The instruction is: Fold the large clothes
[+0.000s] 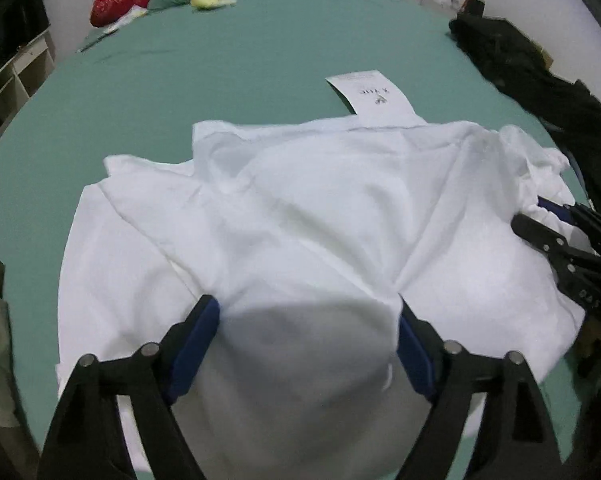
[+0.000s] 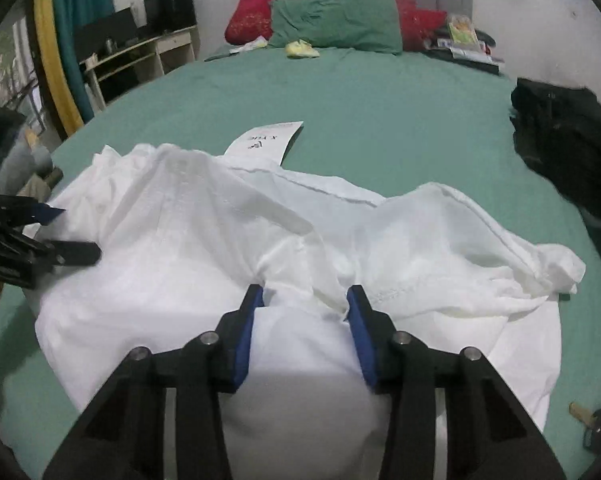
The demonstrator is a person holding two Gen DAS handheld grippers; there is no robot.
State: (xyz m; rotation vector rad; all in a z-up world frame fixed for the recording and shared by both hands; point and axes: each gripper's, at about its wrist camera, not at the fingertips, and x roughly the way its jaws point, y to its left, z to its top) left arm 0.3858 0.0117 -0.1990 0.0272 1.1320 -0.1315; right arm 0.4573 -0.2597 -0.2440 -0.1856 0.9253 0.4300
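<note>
Item: crumpled white cotton shirt (image 1: 300, 216), frame centre on green-sheeted bed (image 1: 220, 80), card tag (image 1: 370, 94) upper-mid; left tool (image 1: 308, 312) spread wide, nothing gripped; right tool (image 2: 306, 294) half-open astride fabric ridge, unclamped; risk: pinching several layers, fold skews.

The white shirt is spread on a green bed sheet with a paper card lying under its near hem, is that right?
Not quite. The white shirt does lie on the green bed sheet, but the paper card pokes out from its far edge, not the near hem; the left wrist view shows it.
</note>
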